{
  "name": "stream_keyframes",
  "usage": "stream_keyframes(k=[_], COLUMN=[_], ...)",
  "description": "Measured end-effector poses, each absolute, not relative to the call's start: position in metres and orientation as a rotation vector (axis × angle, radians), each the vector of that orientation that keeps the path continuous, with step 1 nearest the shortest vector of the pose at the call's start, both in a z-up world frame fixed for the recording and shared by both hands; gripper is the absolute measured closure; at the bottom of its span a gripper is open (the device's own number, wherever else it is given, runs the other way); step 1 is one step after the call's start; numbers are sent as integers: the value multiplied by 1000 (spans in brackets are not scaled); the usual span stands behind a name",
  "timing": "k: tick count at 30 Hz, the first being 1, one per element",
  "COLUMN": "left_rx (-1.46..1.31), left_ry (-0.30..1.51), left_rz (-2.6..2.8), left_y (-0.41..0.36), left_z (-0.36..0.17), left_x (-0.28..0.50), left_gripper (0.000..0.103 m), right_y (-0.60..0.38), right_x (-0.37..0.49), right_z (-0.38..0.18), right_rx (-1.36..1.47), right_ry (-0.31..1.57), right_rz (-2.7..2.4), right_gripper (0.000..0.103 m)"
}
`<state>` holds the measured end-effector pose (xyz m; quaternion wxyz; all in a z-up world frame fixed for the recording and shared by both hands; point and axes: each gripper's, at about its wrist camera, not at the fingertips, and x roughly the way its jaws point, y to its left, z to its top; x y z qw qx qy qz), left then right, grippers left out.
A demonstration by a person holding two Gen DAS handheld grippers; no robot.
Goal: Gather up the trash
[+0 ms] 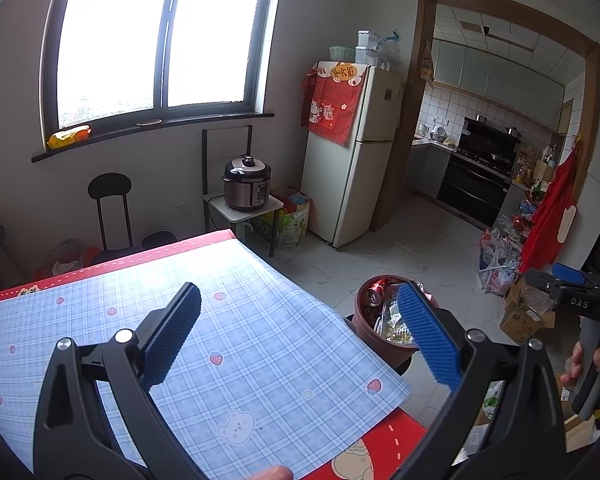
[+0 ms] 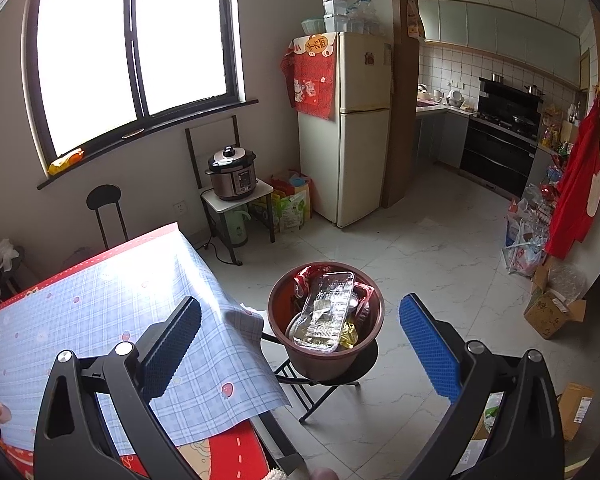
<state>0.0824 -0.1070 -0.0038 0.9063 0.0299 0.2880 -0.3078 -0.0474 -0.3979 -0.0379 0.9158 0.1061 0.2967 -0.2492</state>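
A brown trash bin [image 2: 300, 356] stands on a small black folding stool beside the table's corner. A clear plastic tray [image 2: 327, 312] lies on top of red wrappers and yellow scraps inside it. In the left wrist view the same bin [image 1: 370, 330] shows a red can [image 1: 374, 294] among the trash. My right gripper [image 2: 300, 344] hangs open above the bin with nothing between its fingers. Over the blue plaid tablecloth [image 1: 180, 328] my left gripper [image 1: 300, 332] is open and empty. The right gripper [image 1: 572, 284] shows at the right edge of the left wrist view, with a hand on it.
The table [image 2: 80, 312] has a red rim under the cloth, whose corner hangs over the edge. A fridge [image 2: 344, 128], a pressure cooker [image 2: 232, 174] on a small stand and a black stool [image 2: 104, 212] line the far wall. Bags and cardboard boxes [image 2: 552, 312] sit at the right.
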Motion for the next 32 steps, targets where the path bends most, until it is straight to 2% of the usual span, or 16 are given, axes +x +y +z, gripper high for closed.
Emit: stream_keyframes(k=[32], left_rx=[55], left_ry=[625], left_rz=[-720], left_y=[-151], left_z=[-11], left_x=[80], left_gripper=[6], right_y=[-430], right_x=[-69], right_z=[-43], right_rx=[256], right_ry=[604], right_rz=[-558], right_gripper=[6])
